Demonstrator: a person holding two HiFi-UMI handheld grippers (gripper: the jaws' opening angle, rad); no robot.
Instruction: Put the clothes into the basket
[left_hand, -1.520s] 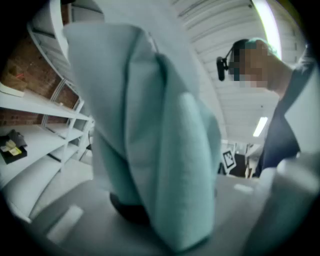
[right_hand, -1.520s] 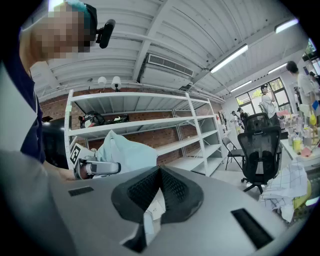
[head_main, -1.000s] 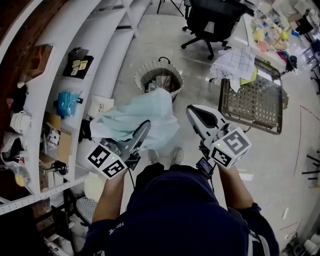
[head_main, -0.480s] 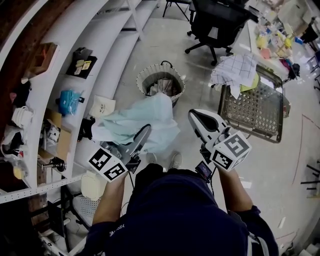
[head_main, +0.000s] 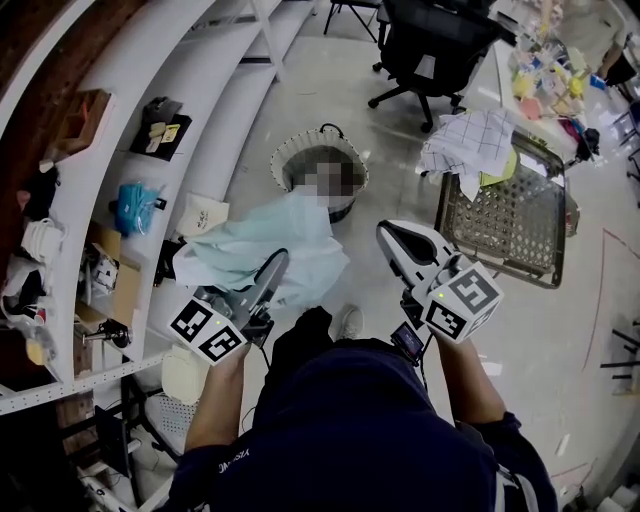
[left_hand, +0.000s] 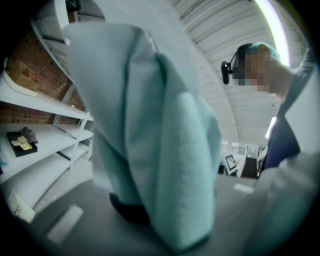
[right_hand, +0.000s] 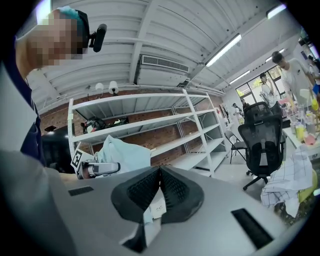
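The left gripper (head_main: 278, 265) is clamped on a teal cloth (head_main: 262, 245) that drapes ahead of it. The cloth looks soft, light and limp, so a bunched fold probably grips best. The right gripper (head_main: 388, 232) has its jaws together and is empty.

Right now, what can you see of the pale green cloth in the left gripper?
The cloth is pale blue-green, soft and fleecy-looking, bunched in loose folds. The left gripper is shut on it and holds it off the floor. It hangs beside the white shelves, short of the basket.
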